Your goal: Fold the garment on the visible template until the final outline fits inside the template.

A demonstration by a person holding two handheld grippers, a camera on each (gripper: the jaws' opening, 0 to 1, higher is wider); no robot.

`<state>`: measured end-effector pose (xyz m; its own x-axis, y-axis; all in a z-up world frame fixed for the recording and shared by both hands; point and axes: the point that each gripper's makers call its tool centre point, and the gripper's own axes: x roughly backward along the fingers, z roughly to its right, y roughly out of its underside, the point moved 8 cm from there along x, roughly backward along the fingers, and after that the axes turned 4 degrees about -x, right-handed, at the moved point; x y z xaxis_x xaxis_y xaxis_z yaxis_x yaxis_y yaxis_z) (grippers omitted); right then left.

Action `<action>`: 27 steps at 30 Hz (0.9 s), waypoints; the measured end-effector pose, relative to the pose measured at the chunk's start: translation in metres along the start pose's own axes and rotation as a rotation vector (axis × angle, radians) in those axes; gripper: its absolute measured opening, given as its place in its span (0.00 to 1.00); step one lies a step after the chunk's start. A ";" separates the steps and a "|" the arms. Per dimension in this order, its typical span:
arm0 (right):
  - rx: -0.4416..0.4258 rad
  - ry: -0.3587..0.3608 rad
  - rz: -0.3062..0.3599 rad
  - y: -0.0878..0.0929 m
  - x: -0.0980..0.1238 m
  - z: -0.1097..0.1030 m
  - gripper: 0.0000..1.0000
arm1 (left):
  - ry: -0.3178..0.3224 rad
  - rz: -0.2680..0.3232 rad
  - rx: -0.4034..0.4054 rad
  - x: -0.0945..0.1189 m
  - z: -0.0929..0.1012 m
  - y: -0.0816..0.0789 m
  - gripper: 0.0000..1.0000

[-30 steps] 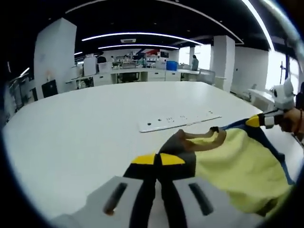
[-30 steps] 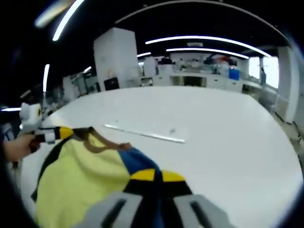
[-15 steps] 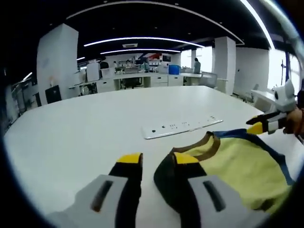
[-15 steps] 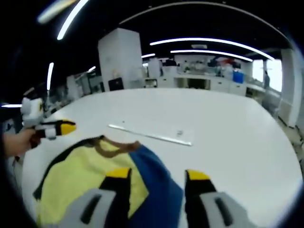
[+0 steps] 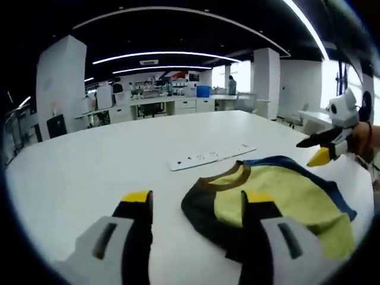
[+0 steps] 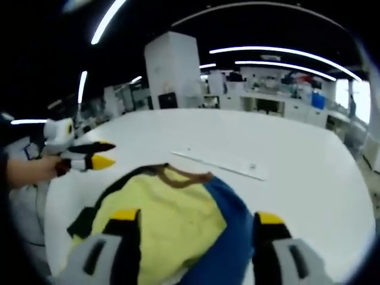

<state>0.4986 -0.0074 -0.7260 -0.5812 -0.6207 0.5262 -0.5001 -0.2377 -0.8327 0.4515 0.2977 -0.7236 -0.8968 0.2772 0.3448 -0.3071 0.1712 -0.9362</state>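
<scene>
A yellow garment [image 5: 279, 191] with dark blue and black sides and a brown collar lies bunched on the white table [image 5: 89, 160]. My left gripper [image 5: 198, 199] stands open just in front of it, with the cloth's near edge between the jaws but not pinched. Beyond the garment's far side my right gripper [image 5: 313, 151] hovers open, held by a hand [image 5: 363, 138]. In the right gripper view the garment [image 6: 172, 211] lies under my open right gripper [image 6: 196, 217]. There my left gripper [image 6: 105, 153] hangs open at the left, clear of the cloth.
A flat white strip [image 5: 211, 156] with small dark marks lies on the table just behind the garment; it also shows in the right gripper view as a strip [image 6: 221, 163]. Desks, pillars and people stand far back in the room.
Both grippers opened and let go of the garment's edges. It dropped flat onto the table, and both grippers have drawn back a little from it.
</scene>
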 end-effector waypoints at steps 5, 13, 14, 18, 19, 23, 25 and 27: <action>0.030 -0.002 -0.010 0.007 0.020 -0.011 0.74 | 0.018 -0.004 -0.025 0.016 0.006 0.003 0.64; 0.046 0.026 -0.019 0.024 0.049 -0.016 0.74 | 0.056 -0.015 -0.023 0.047 0.021 0.011 0.66; 0.046 0.028 -0.020 0.026 0.051 -0.015 0.73 | 0.060 -0.016 -0.024 0.048 0.021 0.012 0.66; 0.034 0.037 -0.029 0.036 0.061 -0.013 0.71 | 0.089 -0.025 -0.033 0.059 0.030 0.016 0.64; 0.029 0.043 -0.033 0.039 0.064 -0.011 0.71 | 0.098 -0.030 -0.038 0.062 0.033 0.018 0.63; 0.025 0.064 -0.041 0.050 0.076 -0.014 0.69 | 0.118 -0.034 -0.065 0.074 0.040 0.023 0.62; 0.012 0.067 -0.049 0.055 0.076 -0.011 0.69 | 0.125 -0.040 -0.071 0.077 0.042 0.026 0.61; 0.000 0.076 -0.055 0.060 0.079 -0.011 0.68 | 0.138 -0.050 -0.068 0.080 0.045 0.031 0.60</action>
<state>0.4155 -0.0626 -0.7329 -0.5994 -0.5484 0.5831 -0.5326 -0.2704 -0.8020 0.3556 0.2823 -0.7280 -0.8273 0.3934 0.4011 -0.3236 0.2500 -0.9126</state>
